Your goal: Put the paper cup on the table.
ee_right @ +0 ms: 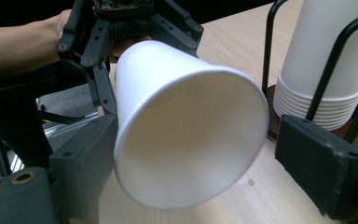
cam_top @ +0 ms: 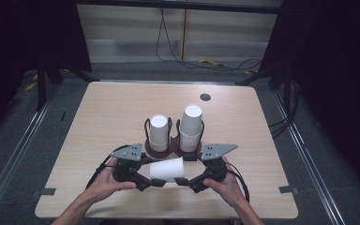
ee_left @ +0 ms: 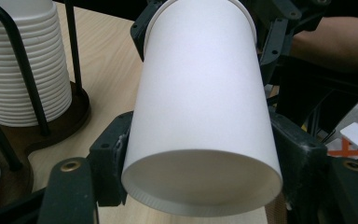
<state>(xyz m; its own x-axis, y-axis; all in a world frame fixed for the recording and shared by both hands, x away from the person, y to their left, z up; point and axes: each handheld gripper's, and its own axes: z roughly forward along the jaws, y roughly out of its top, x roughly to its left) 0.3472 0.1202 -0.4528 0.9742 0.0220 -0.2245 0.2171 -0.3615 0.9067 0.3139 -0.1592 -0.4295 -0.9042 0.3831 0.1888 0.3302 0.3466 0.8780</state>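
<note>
Left gripper (cam_top: 157, 183) clamps both jaws on the narrow base end of a plain white paper cup (cam_top: 167, 169) lying horizontally above the table (cam_top: 112, 112) at 6 o'clock of the cup holder (cam_top: 173, 149), while the right gripper (cam_top: 182, 181) stands spread around its rim.

My cup (ee_left: 200, 107) hides the table behind it, and the 2 cup stacks (ee_left: 23, 60) are cut off at the frame's edge.
</note>
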